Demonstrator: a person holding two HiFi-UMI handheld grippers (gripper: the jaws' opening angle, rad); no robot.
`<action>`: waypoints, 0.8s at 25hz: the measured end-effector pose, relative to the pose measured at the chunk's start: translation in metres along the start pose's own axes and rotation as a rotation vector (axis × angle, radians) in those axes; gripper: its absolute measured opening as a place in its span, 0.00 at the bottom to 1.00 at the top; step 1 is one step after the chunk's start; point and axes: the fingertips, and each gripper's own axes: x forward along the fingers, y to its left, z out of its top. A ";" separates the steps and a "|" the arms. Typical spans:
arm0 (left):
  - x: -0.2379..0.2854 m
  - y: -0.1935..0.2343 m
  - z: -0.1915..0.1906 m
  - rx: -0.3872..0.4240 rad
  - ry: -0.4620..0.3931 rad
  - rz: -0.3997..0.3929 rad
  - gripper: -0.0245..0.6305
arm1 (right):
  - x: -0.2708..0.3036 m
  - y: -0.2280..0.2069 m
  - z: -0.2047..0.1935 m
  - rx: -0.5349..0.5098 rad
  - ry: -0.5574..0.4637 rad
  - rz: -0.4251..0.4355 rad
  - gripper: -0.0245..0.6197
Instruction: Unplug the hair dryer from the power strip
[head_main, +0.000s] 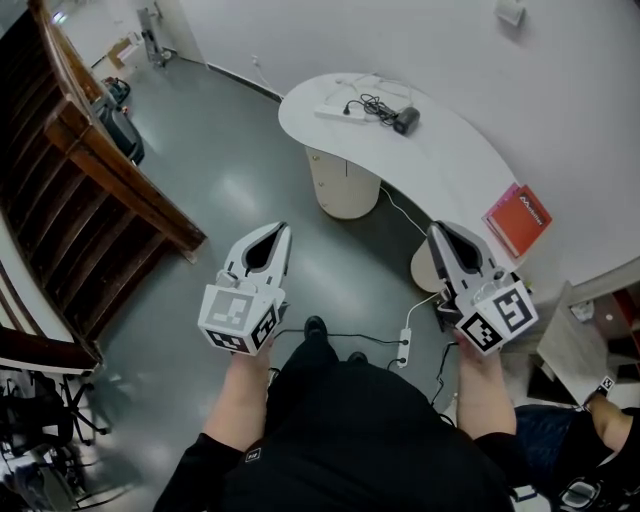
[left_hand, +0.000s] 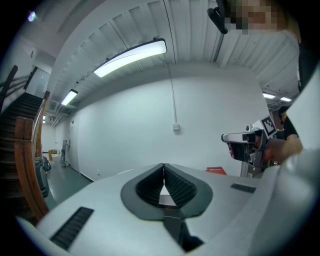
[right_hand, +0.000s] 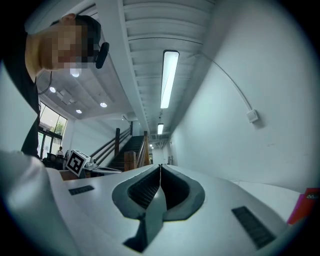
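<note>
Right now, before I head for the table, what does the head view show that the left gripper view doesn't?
Only the head view: the white power strip on the curved table, the dark hair dryer and tangled cord beside it, and a second strip on the floor. Only the left gripper view: the long ceiling light. Both: the wooden staircase, the red book, the left claw and the right claw, each shut with nothing between its tips.
</note>
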 end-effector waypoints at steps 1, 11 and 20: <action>0.002 0.001 -0.001 -0.002 0.001 -0.002 0.06 | 0.002 -0.002 -0.001 0.002 0.003 -0.002 0.09; 0.064 0.040 -0.021 -0.051 0.001 -0.059 0.06 | 0.049 -0.035 -0.018 0.006 0.063 -0.044 0.09; 0.137 0.128 -0.024 -0.066 0.006 -0.082 0.06 | 0.156 -0.074 -0.026 0.002 0.092 -0.059 0.09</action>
